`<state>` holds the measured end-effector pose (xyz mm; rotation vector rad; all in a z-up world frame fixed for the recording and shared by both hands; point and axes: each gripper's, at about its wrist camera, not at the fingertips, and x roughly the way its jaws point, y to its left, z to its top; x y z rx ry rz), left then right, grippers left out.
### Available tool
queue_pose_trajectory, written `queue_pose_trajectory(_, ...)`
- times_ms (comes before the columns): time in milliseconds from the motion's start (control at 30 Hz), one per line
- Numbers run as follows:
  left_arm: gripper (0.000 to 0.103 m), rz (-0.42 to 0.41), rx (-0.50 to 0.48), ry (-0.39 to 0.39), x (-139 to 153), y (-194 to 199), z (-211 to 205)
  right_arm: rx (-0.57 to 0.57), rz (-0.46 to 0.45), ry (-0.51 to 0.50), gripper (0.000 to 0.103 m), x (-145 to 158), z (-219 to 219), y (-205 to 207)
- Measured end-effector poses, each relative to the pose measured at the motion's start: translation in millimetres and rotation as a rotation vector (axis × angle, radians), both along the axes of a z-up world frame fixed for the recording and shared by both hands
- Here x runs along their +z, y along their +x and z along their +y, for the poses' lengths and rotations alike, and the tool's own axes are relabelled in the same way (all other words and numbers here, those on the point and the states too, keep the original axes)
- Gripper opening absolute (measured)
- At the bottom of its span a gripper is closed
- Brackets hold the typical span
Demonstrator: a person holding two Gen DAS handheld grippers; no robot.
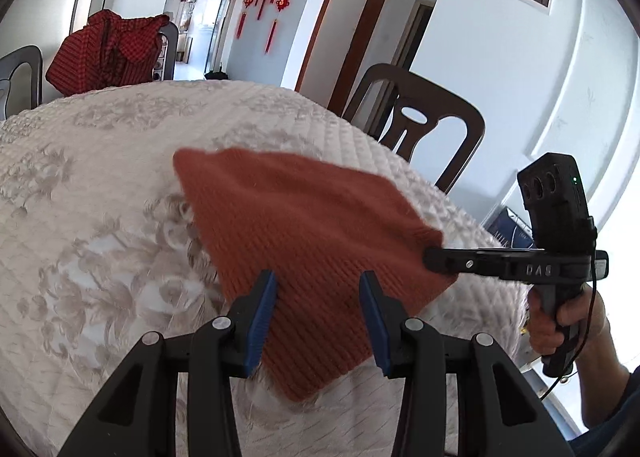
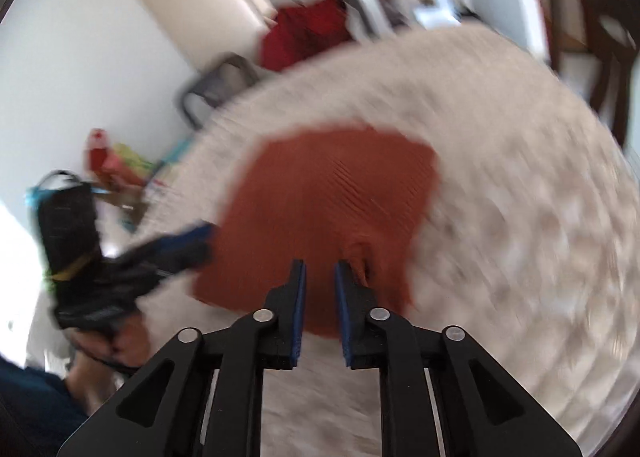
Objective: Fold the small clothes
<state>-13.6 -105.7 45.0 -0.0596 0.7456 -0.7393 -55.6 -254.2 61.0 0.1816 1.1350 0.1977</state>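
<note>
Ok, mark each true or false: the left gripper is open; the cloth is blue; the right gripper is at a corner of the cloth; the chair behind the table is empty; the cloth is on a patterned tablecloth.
1. The left gripper is open: true.
2. The cloth is blue: false, it is rust orange.
3. The right gripper is at a corner of the cloth: true.
4. The far chair is empty: false, a red garment hangs on it.
5. The cloth lies on a patterned tablecloth: true.

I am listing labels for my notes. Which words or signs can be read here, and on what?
"DAS": on the side of the right gripper.
Print on the blue box: too faint to read.
Right wrist view: all blurred, nothing readable.
</note>
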Motion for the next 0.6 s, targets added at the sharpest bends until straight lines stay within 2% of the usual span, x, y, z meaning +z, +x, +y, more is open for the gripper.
queue_pose_trajectory(100, 0.046, 0.013, 0.012, -0.008, -1.3, 1.0, 4.3, -0.037, -0.011, 0.054, 0.0, -3.0, -12.9, -7.4)
queue_pose_trajectory(367, 0.045, 0.041, 0.065, 0.062, -7.7, 6.0, 9.5, -0.013, -0.034, 0.019, 0.0, -10.6, 3.3, 13.5)
queue_pose_trajectory(467, 0.045, 0.04, 0.076, 0.059, -2.2, 5.1, 13.4, 0.011, -0.033, 0.028, 0.0, 2.9, 6.6, 4.6)
queue_pose_trajectory(600, 0.045, -0.004, 0.084, 0.027, 15.4, 11.9, 6.9, 0.042, -0.146, 0.046, 0.0, 29.3, 15.2, -3.0)
